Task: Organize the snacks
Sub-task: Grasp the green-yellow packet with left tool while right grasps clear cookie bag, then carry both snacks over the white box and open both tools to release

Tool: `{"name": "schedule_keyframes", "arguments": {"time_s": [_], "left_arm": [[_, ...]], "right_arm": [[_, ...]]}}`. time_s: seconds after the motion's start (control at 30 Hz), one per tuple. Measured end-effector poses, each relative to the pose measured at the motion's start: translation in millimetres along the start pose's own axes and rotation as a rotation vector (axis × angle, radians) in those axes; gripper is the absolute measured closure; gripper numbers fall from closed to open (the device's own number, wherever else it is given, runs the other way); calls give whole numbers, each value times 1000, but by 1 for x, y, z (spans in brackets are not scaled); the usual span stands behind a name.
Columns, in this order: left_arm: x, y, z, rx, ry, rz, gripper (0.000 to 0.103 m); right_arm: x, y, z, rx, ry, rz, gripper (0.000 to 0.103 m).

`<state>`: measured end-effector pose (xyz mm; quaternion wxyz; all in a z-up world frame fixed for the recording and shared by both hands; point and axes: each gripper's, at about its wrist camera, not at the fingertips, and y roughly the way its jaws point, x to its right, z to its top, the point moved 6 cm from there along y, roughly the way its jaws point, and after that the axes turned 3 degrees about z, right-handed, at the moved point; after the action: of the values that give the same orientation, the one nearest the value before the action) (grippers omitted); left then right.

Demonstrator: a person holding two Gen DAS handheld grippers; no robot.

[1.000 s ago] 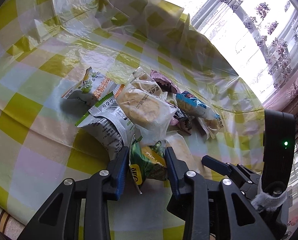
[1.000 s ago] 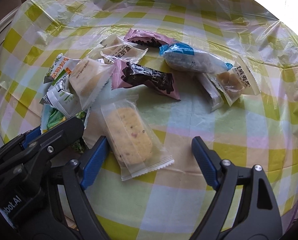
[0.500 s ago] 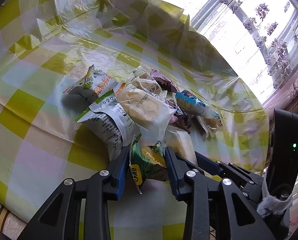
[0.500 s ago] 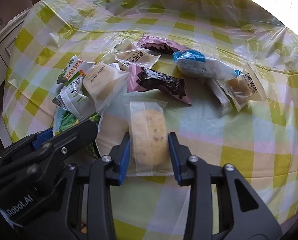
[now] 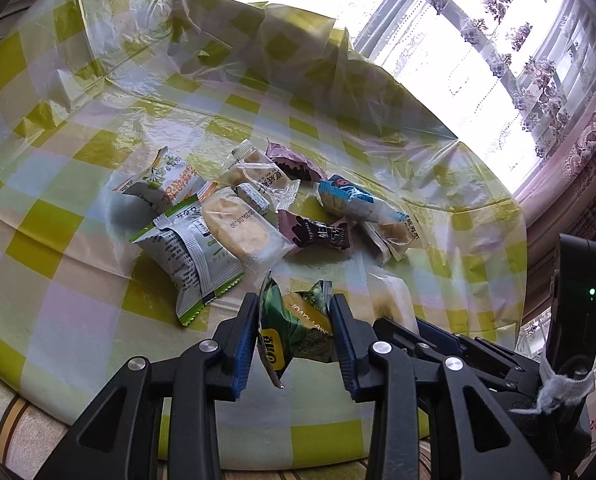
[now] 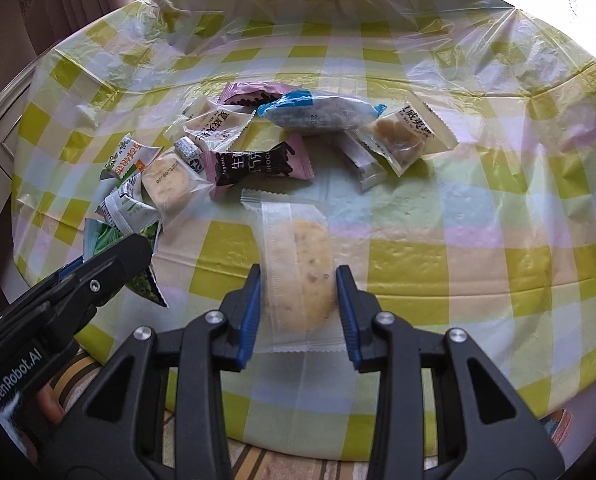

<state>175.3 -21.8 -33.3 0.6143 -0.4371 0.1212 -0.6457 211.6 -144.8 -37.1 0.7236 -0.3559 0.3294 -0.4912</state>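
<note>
Lifting two snacks off the table's near edge | left gripper clamped on green packet | right gripper clamped on clear-wrapped cake | next: carrying both clear of the pile, needing a sorting spot, none visible

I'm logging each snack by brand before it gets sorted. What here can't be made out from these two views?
- Green packet in the left tongs, left wrist view: pads cover its sides, print only partly readable.
- Clear-wrapped cake in the right tongs, right wrist view: no label visible.
- Slim clear packet, right wrist view: partly under the nut packet, print too small.
- No destination for the snacks is in view.
</note>
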Motion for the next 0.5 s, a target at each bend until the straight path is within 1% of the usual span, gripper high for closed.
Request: {"name": "schedule_keyframes", "arguments": {"time_s": [0.2,0.5], "left_arm": [[24,-8,-9,-24,27,-40,66],[76,-14,-31,-77,95,-132,66]], "right_arm": [[16,-22,-12,15,25,-12,64],[54,-60,-41,25,74,-53,64]]}}
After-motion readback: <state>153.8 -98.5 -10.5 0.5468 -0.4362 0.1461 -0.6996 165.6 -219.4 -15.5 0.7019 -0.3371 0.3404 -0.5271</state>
